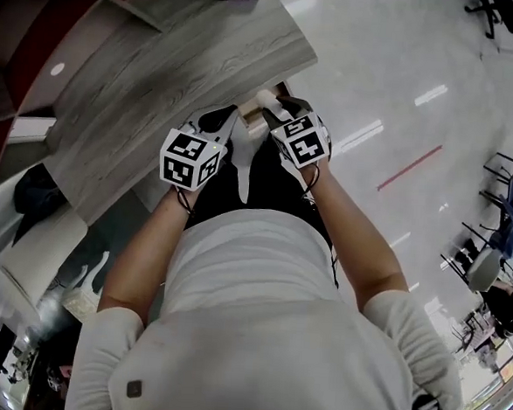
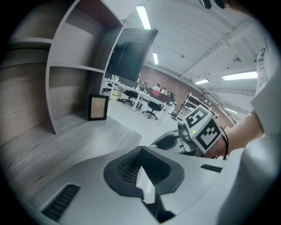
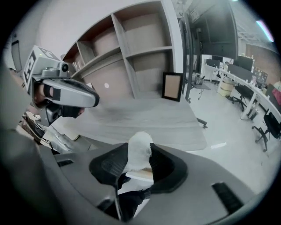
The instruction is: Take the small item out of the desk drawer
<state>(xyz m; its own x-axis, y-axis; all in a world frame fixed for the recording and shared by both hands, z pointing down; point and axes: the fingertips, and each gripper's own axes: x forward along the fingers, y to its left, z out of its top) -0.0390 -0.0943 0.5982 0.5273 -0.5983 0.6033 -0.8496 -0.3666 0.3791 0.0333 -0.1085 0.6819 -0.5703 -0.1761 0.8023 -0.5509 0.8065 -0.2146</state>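
The right tool (image 3: pixel 138 170) is clenched on the small white item (image 3: pixel 139 151). The item has a rounded, fuzzy top that stands up from between the dark pads, and a flat pale piece lies just below it in the jaw recess. In the head view the item (image 1: pixel 268 100) sits at the near edge of the grey wood-grain tabletop (image 1: pixel 159 88), in the air and clear of the surface.

The left tool (image 2: pixel 145 182) has its jaws together and grasps nothing. Only a narrow pale sliver shows at the seam, and it cannot be identified.

Both tools are held side by side in front of the person's torso, with the marker cubes uppermost. The two are near each other but not touching.

A shelf unit (image 3: pixel 131 57) with open compartments stands at the far side of the tabletop. A small dark-framed picture (image 3: pixel 172 86) stands upright on the tabletop beside the shelf unit.
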